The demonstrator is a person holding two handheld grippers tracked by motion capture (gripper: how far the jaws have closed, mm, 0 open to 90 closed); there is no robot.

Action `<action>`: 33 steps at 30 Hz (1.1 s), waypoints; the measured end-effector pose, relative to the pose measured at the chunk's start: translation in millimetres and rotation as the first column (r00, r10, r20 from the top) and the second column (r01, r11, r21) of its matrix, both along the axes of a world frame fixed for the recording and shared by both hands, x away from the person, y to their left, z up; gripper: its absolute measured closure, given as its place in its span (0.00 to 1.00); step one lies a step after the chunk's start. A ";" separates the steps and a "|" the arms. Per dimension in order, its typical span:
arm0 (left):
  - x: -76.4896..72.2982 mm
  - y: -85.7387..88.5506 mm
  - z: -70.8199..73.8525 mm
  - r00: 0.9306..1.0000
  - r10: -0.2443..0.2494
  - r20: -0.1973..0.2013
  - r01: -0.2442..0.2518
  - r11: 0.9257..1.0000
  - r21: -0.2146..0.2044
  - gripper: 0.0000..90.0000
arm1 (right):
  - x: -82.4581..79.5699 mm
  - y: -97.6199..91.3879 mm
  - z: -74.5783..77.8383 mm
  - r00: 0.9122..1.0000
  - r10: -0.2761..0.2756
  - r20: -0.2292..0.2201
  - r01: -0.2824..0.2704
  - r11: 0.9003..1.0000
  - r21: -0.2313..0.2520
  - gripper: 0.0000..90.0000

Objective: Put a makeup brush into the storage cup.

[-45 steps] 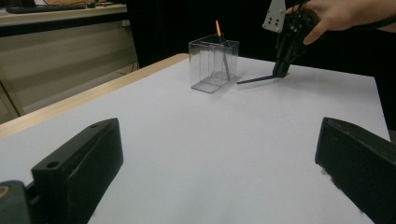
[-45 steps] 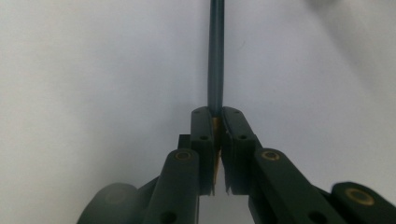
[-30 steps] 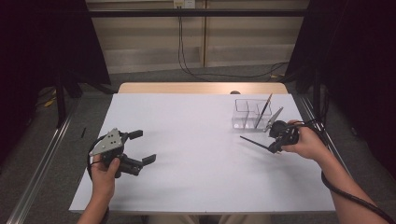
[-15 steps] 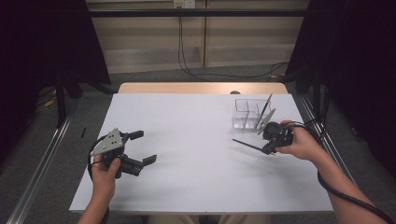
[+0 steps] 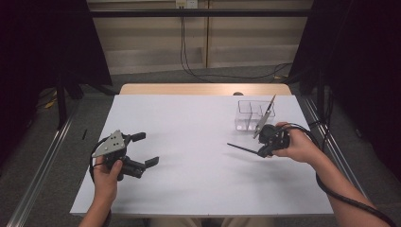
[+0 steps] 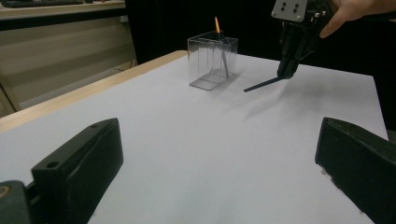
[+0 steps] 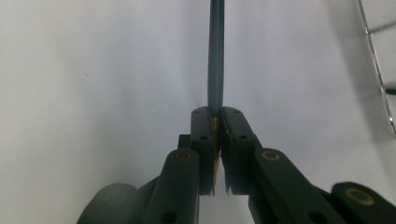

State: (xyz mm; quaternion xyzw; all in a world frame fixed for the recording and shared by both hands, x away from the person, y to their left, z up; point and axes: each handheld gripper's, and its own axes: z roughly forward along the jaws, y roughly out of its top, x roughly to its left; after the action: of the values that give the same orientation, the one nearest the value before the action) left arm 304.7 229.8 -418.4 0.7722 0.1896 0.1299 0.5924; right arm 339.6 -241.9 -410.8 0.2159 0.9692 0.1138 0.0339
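The right gripper has its black jaws pressed together on a thin dark pencil with an orange end, which juts out over the white table sheet, just beside the clear plastic compartment box where another pencil stands. The left gripper rests on the sheet, well apart, jaws spread wide with nothing between them.

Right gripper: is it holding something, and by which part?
Yes. The right gripper is shut on a thin dark pencil, gripped near its orange end.
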 end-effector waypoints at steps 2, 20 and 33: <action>0.3 -0.7 -0.4 1.000 -0.004 -0.001 0.004 1.000 -0.001 0.01 | -1.0 4.2 1.7 1.000 0.013 -0.004 -0.013 1.000 -0.001 0.94; 1.5 -5.6 -2.6 1.000 -0.017 -0.010 0.017 1.000 0.011 0.01 | -9.7 36.9 11.0 0.992 0.130 0.004 -0.130 0.991 -0.017 0.94; 2.3 -7.7 -3.1 1.000 -0.023 -0.019 0.023 1.000 0.012 0.01 | -14.0 55.0 14.2 0.981 0.192 0.004 -0.192 0.981 -0.013 0.94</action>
State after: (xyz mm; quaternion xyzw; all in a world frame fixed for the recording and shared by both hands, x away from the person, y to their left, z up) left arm 307.0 222.0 -421.5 0.7791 0.1855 0.1172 0.5873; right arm 325.7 -186.9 -396.6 0.1210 0.9861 0.1111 0.0264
